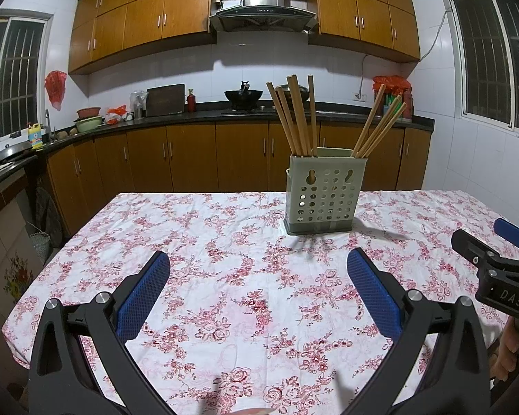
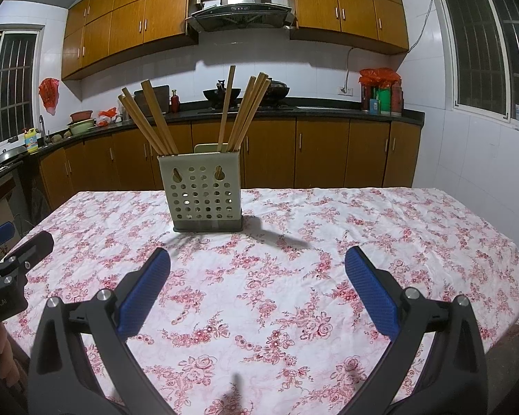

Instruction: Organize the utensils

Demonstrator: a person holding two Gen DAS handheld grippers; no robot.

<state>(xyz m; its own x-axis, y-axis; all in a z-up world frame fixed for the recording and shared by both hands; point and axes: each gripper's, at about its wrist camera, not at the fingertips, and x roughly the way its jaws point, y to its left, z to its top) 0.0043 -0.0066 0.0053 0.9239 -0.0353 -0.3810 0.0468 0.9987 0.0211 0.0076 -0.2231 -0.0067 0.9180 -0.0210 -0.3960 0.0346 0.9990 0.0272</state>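
I read both grippers as empty: left gripper (image 1: 258, 263) and right gripper (image 2: 257, 259) hover over the floral tablecloth (image 1: 225, 242) with fingers spread wide. The perforated holder (image 2: 206, 193) stands upright on the cloth ahead of them, well clear of both. Wooden chopsticks (image 2: 148, 121) lean in two bunches inside it.
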